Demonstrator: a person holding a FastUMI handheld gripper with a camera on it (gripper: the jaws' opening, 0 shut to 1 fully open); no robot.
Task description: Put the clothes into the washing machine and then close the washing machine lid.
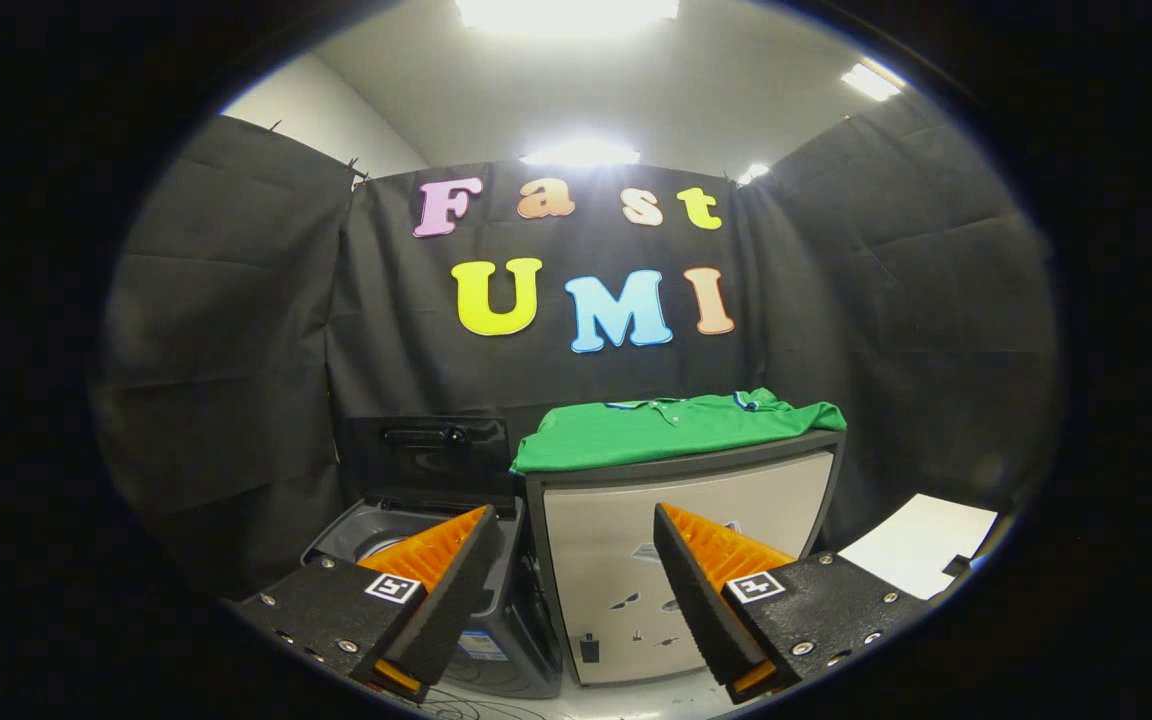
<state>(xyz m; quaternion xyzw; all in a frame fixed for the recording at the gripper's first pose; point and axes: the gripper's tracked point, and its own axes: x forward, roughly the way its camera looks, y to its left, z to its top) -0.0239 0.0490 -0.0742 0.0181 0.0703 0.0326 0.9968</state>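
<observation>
A green polo shirt (674, 428) lies folded flat on top of a grey cabinet (696, 580), beyond and above my fingers. Left of the cabinet stands a small dark washing machine (496, 640) with its lid (428, 455) raised upright against the booth wall, so the drum opening (376, 540) shows behind my left finger. My gripper (571, 590) is open, fingers wide apart with nothing between them, held some way back from both the cabinet and the machine.
A white sheet (921, 555) lies on a surface to the right of the cabinet. Black cloth walls close the booth on the left, back and right. Thin cables lie on the pale floor (636, 700) in front of the machine.
</observation>
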